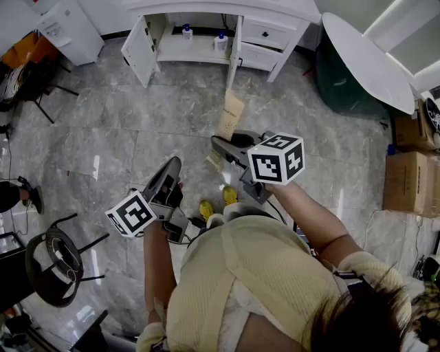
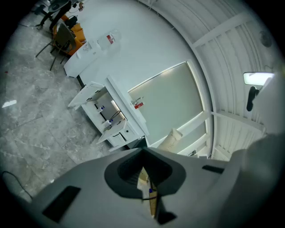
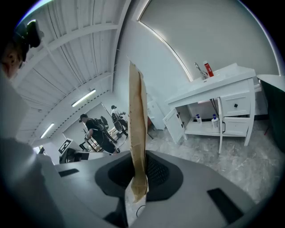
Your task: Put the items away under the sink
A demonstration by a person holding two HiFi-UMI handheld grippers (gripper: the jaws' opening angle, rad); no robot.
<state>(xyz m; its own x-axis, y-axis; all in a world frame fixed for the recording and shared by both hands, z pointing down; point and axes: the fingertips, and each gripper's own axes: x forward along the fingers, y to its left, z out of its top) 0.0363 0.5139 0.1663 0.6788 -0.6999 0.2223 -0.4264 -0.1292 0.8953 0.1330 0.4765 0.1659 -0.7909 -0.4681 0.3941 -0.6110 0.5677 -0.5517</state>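
Pinched brown paper packet (image 3: 137, 129) upright by its lower end in right gripper (image 1: 223, 144) fingers (image 3: 169, 178), likely for a clean slide into the open cabinet (image 1: 192, 52) under the sink (image 1: 227, 5), well apart ahead, 2 bottles (image 1: 221, 41) inside. Held left gripper (image 1: 175, 161) fingers (image 2: 120, 171) closed, empty.

The bag (image 1: 231, 115) is plain tan. The cabinet (image 1: 269, 34) is white; the bottles (image 1: 221, 41) inside are white, capped blue. The floor (image 1: 103, 130) is grey, veined marble. The cubes (image 1: 276, 159) bear black-and-white squares. The shoes (image 1: 229, 195) are yellow. The boxes (image 1: 405, 182) are brown.
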